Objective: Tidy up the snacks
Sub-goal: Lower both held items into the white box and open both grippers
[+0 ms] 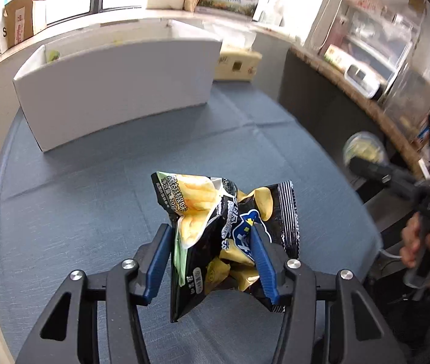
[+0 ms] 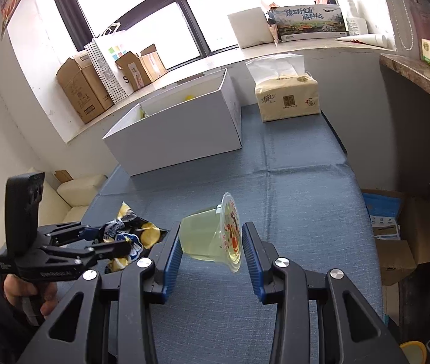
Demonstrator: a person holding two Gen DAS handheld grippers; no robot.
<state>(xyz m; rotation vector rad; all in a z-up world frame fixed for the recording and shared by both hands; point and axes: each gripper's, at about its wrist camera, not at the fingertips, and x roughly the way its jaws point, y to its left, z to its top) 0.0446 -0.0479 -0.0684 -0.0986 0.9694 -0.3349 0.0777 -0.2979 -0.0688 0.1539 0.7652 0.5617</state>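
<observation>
While the white box [image 2: 181, 127] waits open-topped, left gripper [image 1: 212, 257] pinches a crisp bag [image 1: 215, 230]; right gripper [image 2: 212, 254] clamps a jelly cup [image 2: 215, 233], both apparently bound for it.

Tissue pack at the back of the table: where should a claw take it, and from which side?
Grip the tissue pack across its two short ends, coming from above. It sits flat and blocky, with loose tissue sticking out the top, so stay below that.

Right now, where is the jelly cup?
The jelly cup is clamped on its side in the right gripper, above the blue tablecloth, right of the chip bag.
</observation>
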